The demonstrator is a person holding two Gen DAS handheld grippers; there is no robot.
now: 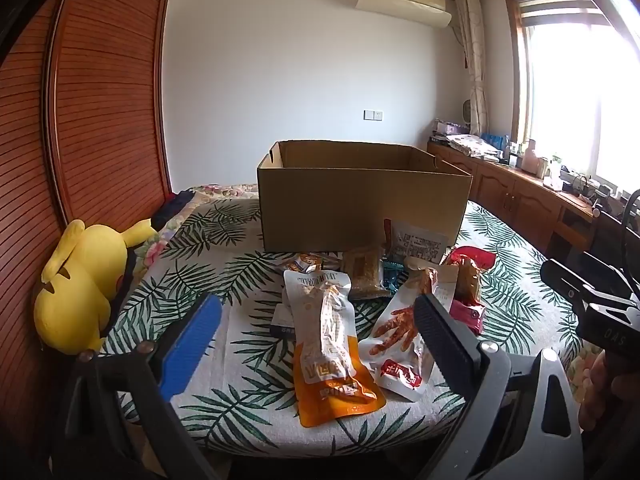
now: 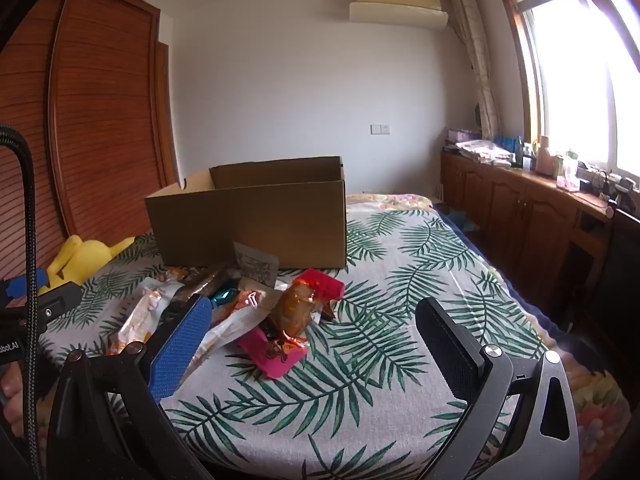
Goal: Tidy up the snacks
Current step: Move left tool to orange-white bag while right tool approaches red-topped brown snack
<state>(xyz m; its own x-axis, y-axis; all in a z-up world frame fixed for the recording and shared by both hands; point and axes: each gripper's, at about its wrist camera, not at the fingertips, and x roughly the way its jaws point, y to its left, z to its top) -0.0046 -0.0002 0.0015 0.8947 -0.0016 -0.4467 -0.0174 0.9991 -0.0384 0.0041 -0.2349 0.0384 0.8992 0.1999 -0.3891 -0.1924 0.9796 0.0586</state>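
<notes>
Both the left gripper (image 1: 320,320) and right gripper (image 2: 316,328) hover, jaws released, over snack packets (image 1: 336,336) mid-bed, before the cardboard box (image 1: 360,204).

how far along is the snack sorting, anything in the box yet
Nothing looks done: the snack packets all lie piled on the leaf-print bedspread before the cardboard box, whose inside is hidden. Nothing in hand: left gripper and right gripper are open. Every packet remains.

Open cardboard box (image 1: 362,200) clear from above — snack pile (image 1: 372,292) crowds its near wall.
</notes>
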